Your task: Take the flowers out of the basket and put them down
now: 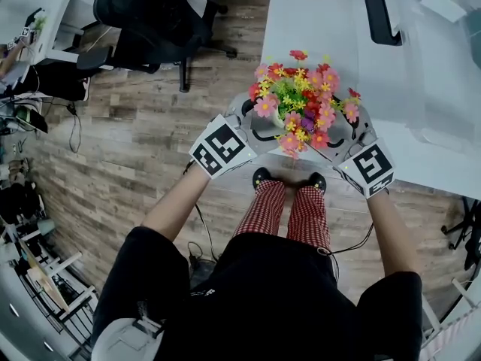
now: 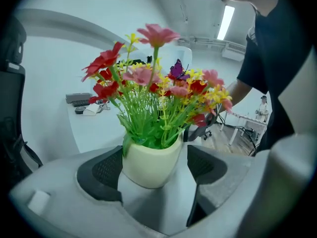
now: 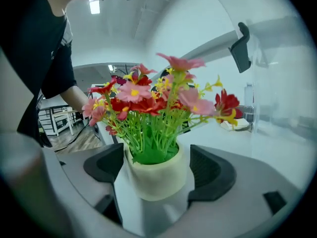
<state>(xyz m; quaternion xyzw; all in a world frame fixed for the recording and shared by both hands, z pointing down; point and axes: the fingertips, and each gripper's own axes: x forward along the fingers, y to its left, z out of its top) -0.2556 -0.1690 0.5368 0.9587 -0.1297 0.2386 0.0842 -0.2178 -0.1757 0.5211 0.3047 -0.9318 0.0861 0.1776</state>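
Observation:
A bunch of pink, red and yellow artificial flowers stands in a cream pot, held above the near edge of the white table. My left gripper reaches in from the left and my right gripper from the right. In the left gripper view the pot sits tilted between the black pads. In the right gripper view the same pot fills the gap between that gripper's pads. Both grippers are shut on the pot. No basket shows in any view.
A black office chair stands on the wooden floor left of the table. A black monitor arm lies across the table's far part. A keyboard and small items rest on a desk beyond. The person's shoes are under the table edge.

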